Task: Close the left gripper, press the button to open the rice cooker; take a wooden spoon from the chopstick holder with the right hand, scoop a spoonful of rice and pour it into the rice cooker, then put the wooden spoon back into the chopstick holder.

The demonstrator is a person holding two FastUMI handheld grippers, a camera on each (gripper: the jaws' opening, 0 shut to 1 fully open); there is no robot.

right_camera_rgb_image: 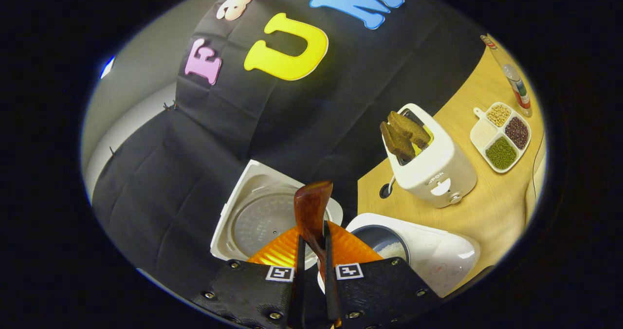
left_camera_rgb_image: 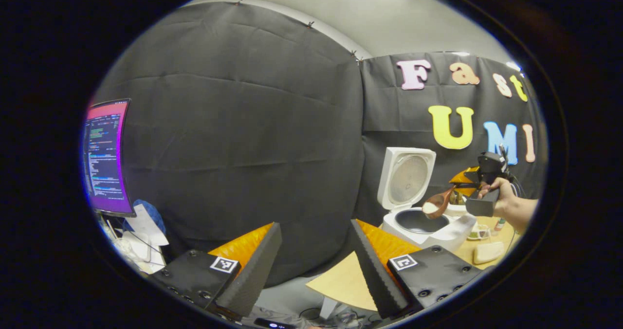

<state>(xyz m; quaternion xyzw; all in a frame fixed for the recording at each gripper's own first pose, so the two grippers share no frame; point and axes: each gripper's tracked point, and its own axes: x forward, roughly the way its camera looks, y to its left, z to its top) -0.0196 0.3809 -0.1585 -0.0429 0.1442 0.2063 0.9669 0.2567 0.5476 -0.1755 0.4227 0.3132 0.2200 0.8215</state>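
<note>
So the right gripper (right_camera_rgb_image: pixel 314 251) has its two fingers clamped tight on the handle of the brown wooden spoon (right_camera_rgb_image: pixel 311 210), and in the left gripper view you can see that spoon's bowl loaded with white rice (left_camera_rgb_image: pixel 430 207), hanging right over the open white rice cooker (left_camera_rgb_image: pixel 422 222). The cooker's square lid (left_camera_rgb_image: pixel 406 177) stands upright behind the dark inner pot (left_camera_rgb_image: pixel 417 220). The left gripper (left_camera_rgb_image: pixel 311 251) hangs well off to the left of the cooker, jaws spread wide, nothing in them. On the light wooden table (right_camera_rgb_image: pixel 486 212), to the cooker's right, there's a white toaster (right_camera_rgb_image: pixel 430 158) with dark bread slices sticking up, then a white four-section tray (right_camera_rgb_image: pixel 500 137) of beans and grains farther right.
</note>
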